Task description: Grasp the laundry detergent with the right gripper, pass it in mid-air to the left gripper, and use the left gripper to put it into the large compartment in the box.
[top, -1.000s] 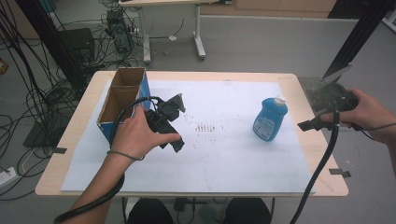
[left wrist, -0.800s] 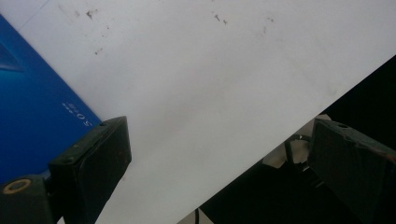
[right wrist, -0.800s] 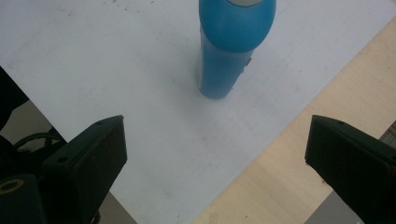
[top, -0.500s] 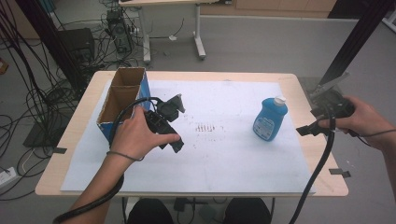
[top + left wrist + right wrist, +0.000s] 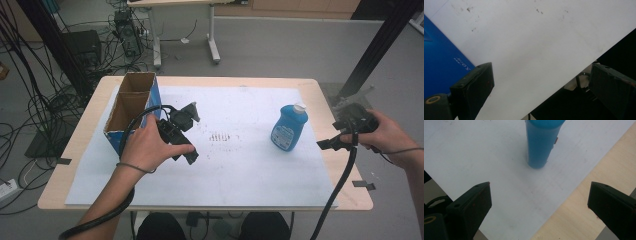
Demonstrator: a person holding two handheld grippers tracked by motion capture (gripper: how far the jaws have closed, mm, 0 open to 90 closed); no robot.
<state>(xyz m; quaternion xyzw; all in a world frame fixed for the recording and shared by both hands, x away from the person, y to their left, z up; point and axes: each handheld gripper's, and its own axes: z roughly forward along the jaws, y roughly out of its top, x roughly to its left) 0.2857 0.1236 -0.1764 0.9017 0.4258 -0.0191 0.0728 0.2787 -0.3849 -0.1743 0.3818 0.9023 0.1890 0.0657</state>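
Here the right hand-held gripper [image 5: 326, 144] is aimed at the blue bottle [image 5: 289, 127], which stands upright on the white sheet [image 5: 250, 165] near the right edge of the counter [image 5: 345, 195], well apart from the box [image 5: 131, 107] at the far left. In the right gripper view the jaws are spread wide with nothing between them, and the bottle [image 5: 541, 142] is seen ahead, centred between them but not yet reached. The step in hand is judged to be the approach for a grasp on the bottle. It would be done well if the jaws were kept wide and level, brought in low around the body and closed only once the bottle sits squarely between the pads, since a tall bottle could be tipped by a glancing touch. The right hand [image 5: 382, 136] is held just beyond the counter's right edge, the gripper pointed leftward. The left hand [image 5: 150, 145] is laid over the left hand-held gripper [image 5: 192, 131] beside the box, low over the sheet; its jaws are also seen apart and empty in the left gripper view, with the box's blue side [image 5: 441, 57] close by.
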